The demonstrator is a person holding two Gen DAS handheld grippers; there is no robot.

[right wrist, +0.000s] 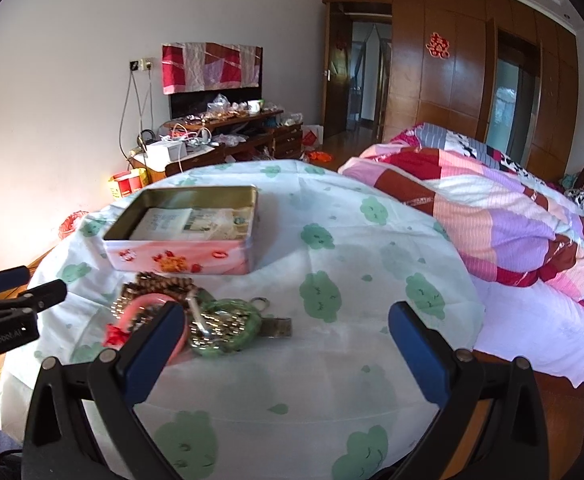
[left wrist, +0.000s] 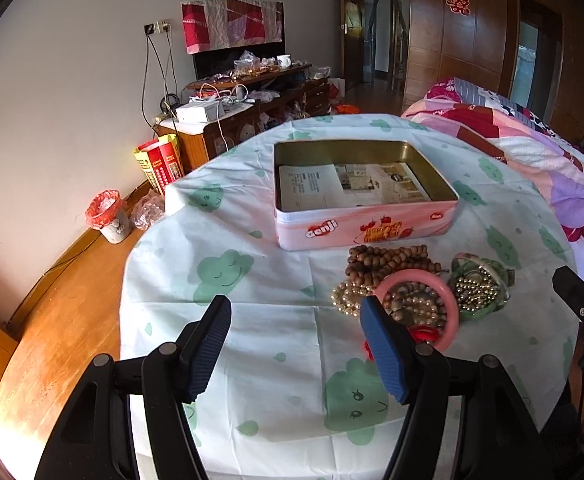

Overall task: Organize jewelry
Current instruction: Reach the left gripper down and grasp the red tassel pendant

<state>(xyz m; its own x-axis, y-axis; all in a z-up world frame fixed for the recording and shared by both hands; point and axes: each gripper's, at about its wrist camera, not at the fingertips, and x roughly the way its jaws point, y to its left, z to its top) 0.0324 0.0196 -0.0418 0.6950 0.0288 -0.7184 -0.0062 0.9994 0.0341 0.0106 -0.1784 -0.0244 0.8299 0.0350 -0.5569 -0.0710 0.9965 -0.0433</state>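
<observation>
Jewelry lies in one heap on the round table, on the white cloth with green cloud prints. We see a wooden bead string, a pale pearl string, a pink bangle and a green bangle with small gold beads piled inside it. The wooden beads touch the front wall of the tin. The pink bangle lies partly over the beads and just beside the green bangle. A red tassel shows at the pink bangle's near side.

The tin stands near the middle of the table, lid off, with printed paper flat on its bottom. No jewelry is inside it.

Our left gripper hovers over the near part of the table, fingers wide apart, nothing between them; its right finger overlaps the pink bangle in view, contact unclear. Our right gripper also hangs spread and empty, its left finger in front of the heap. A small key ring and a dark flat piece lie just beside the green bangle on the side away from the pink one.

Beyond the table's far right edge: a bed with a patchwork quilt.
</observation>
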